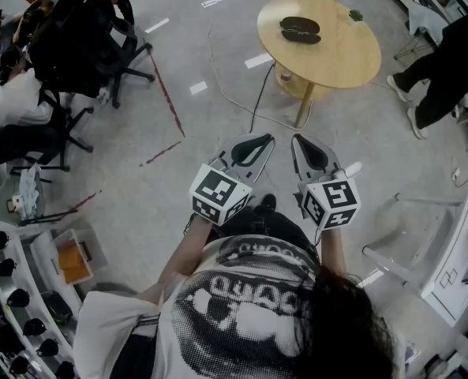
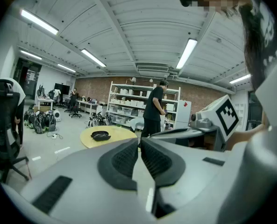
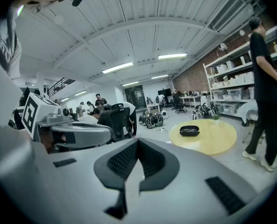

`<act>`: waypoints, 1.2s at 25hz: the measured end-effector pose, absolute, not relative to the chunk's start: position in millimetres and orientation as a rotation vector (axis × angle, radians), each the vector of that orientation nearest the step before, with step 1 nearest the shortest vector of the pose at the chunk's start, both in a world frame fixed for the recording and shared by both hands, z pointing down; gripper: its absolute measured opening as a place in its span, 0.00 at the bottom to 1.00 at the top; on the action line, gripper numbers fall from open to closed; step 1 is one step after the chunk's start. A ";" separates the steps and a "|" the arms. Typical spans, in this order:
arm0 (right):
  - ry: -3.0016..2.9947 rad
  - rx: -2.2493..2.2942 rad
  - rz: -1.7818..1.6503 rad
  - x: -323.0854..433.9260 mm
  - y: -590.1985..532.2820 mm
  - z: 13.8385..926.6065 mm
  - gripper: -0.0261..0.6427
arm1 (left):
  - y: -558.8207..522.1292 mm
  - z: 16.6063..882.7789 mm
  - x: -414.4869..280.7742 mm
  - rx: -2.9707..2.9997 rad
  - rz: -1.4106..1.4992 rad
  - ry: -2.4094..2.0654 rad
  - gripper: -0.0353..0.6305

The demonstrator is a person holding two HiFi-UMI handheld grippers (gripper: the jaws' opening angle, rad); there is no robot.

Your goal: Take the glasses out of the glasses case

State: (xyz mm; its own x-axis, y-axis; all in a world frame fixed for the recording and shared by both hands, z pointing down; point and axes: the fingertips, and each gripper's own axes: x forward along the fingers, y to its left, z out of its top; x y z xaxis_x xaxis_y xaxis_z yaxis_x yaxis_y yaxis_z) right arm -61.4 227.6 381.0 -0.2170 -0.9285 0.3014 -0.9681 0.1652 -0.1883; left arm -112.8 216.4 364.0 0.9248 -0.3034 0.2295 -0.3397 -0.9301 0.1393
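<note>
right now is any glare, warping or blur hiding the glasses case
Head view: even light, edges bent, glasses case small but clear on the round table. Left gripper view: heavy fisheye, dark corners, bright ceiling lights, case tiny yet readable. Right gripper view: same warping, case sharp, near fingers slightly soft.

The person holds both tools out in front of the chest, well short of the round worktop and aimed toward it. The left tool and the right tool sit side by side, tips near each other and angled slightly inward, noses dipping a little below level. Each has its jaws pressed together with nothing between them. The left forearm and right forearm reach forward behind them.
</note>
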 end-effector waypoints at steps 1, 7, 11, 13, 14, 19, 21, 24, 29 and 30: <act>-2.311 1.890 0.514 -58.0 229.6 381.1 0.03 | 217.7 364.7 -110.2 2.906 0.306 -0.498 0.09; -2.325 1.882 0.490 -38.3 236.5 385.0 0.03 | 220.9 370.0 -95.8 2.894 0.318 -0.554 0.09; -2.344 1.884 0.526 -30.3 235.3 390.7 0.03 | 220.3 372.4 -93.4 2.878 0.334 -0.575 0.09; -2.352 1.884 0.538 -27.2 230.9 392.5 0.03 | 216.8 371.7 -93.0 2.867 0.331 -0.581 0.09; -2.356 1.884 0.541 -26.0 228.1 392.9 0.03 | 214.1 371.4 -93.1 2.863 0.333 -0.585 0.09; -2.372 1.881 0.554 -18.1 209.2 394.2 0.03 | 191.0 372.6 -87.0 2.869 0.364 -0.612 0.09; -2.369 1.878 0.559 -13.6 198.5 396.7 0.03 | 177.9 374.1 -80.9 2.867 0.359 -0.610 0.09; -2.356 1.871 0.568 -5.6 176.0 402.4 0.03 | 156.3 377.2 -70.4 2.862 0.345 -0.593 0.09; -2.343 1.860 0.572 5.7 118.1 411.1 0.03 | 107.3 385.2 -53.3 2.866 0.329 -0.541 0.09; -2.340 1.854 0.570 7.1 103.7 412.6 0.03 | 93.1 387.9 -50.4 2.867 0.334 -0.536 0.09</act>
State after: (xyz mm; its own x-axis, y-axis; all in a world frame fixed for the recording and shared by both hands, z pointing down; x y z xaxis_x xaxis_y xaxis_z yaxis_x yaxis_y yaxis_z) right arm 7.1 103.7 412.6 -0.2525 -0.9179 0.3063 -0.9559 0.1876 -0.2259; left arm -50.4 93.1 387.9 0.9084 -0.3298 0.2572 -0.3763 -0.9127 0.1590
